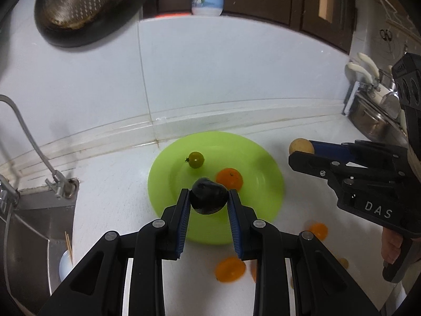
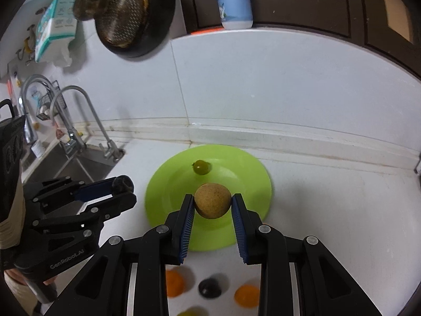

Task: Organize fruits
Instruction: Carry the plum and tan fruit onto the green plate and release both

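Two hand-held grippers, black plastic with ribbed blue pads, each clamped on one fruit above the white tabletop point(image 1: 110, 173). Left hand-held gripper point(image 1: 209, 197): pinches a glossy, near-black round fruit point(image 1: 208, 196) over the near rim of the plate. Right hand-held gripper point(image 2: 213, 205): pinches a matte tan fruit point(image 2: 213, 204) with fine speckles, also over the plate. Lime-green plate point(image 1: 263, 163), smooth, round, shallow. Contents: one small shiny green fruit point(image 1: 196, 159) with a stem, toward the far side.

Left wrist view only: an orange point(image 1: 229, 177) on the plate just behind the dark fruit, plus two blurred oranges on the tabletop near the camera. Right wrist view only: a second dark fruit point(image 2: 209, 288) loose on the tabletop between two oranges. Farthest: steel sink and curved faucets at the left, a perforated metal strainer point(image 2: 123, 13) on the tiled wall.
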Tool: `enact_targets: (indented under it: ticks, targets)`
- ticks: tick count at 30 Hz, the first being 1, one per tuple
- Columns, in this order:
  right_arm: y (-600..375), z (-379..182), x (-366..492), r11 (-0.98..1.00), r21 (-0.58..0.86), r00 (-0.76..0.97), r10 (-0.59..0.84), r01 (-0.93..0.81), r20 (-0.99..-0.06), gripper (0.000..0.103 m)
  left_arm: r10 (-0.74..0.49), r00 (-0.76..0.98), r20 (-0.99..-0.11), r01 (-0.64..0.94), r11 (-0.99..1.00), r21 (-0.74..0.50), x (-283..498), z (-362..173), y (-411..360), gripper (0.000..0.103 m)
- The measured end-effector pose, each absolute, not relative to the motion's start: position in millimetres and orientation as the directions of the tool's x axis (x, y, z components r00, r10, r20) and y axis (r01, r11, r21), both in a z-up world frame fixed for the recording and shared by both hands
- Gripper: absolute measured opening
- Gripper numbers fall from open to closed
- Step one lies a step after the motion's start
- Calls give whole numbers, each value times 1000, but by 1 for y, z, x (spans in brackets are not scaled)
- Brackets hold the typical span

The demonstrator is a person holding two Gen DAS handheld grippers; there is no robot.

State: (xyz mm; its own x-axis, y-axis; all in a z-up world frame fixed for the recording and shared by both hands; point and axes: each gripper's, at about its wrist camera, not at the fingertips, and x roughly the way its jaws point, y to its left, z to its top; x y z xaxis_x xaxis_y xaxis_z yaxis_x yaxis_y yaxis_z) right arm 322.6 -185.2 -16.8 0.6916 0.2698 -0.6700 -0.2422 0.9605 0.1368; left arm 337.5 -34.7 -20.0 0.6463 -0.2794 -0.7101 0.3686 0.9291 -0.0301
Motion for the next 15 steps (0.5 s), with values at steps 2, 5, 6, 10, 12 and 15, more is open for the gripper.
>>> enact_targets:
  ticks: [2, 5, 6, 10, 12, 15]
  targets:
    - [-185, -23, 337, 961, 132, 676, 264, -241, -688, 30, -273, 633, -725, 359, 933, -38, 349, -27, -34, 29]
    - [-183, -33, 356, 963, 129, 651, 256, -238, -715, 30, -271, 611, -744, 348, 936, -55, 366, -39, -32, 29]
    - [-183, -35, 359, 963, 125, 648, 253, -237, -718, 30, -269, 606, -749, 347, 936, -56, 370, -43, -32, 29]
    - [-180, -50, 375, 965, 93, 630, 232, -245, -742, 30, -263, 581, -770, 343, 937, -61, 384, -57, -31, 29]
    - [-178, -57, 382, 966, 83, 620, 222, -245, -753, 30, -263, 568, -780, 344, 937, -65, 389, -63, -32, 29]
    - [-177, -64, 390, 966, 76, 606, 216, -248, -765, 30, -261, 550, -794, 347, 935, -67, 394, -71, -34, 29]
